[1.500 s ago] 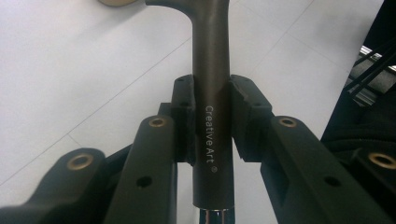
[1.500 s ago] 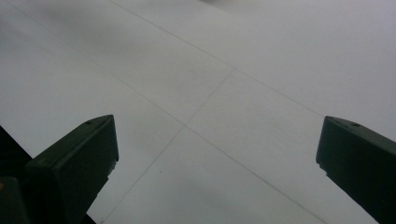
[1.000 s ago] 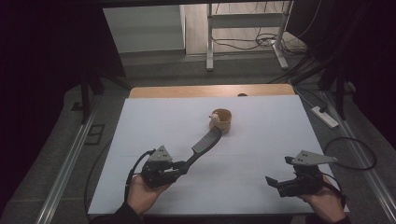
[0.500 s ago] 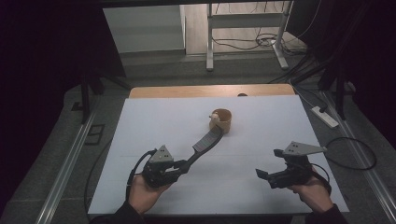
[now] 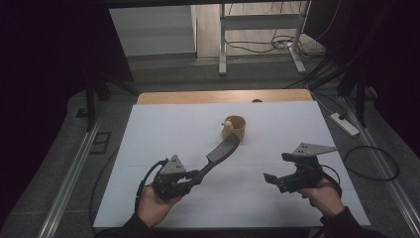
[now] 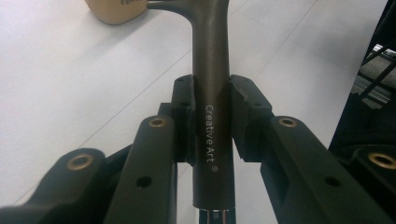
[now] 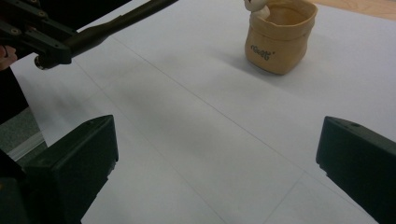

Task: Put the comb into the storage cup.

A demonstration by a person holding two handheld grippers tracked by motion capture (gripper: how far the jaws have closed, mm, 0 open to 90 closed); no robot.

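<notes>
My left gripper (image 5: pixel 195 174) (image 6: pixel 212 100) is shut on the dark handle of a long tool (image 5: pixel 223 148) (image 6: pixel 212 56) marked "Creative Art". The tool's flat head reaches up to a small tan pouch (image 5: pixel 236 127) (image 7: pixel 279 35) standing upright on the white table sheet (image 5: pixel 173 129). The pouch's lower edge shows at the top of the left gripper view (image 6: pixel 114 9). Something pale and rounded (image 7: pixel 256 5) sticks out of the pouch's mouth. My right gripper (image 5: pixel 280 167) (image 7: pixel 217 154) is open over the sheet at the right, nothing between its jaws, and it faces the pouch.
A strip of bare wood (image 5: pixel 198 96) runs along the table's far edge. A white power strip (image 5: pixel 343 124) and cables lie on the floor to the right. Metal frame legs (image 5: pixel 223 44) stand beyond the table.
My right gripper has moved left toward the middle of the table. The left gripper and the tool have stayed where they were.
</notes>
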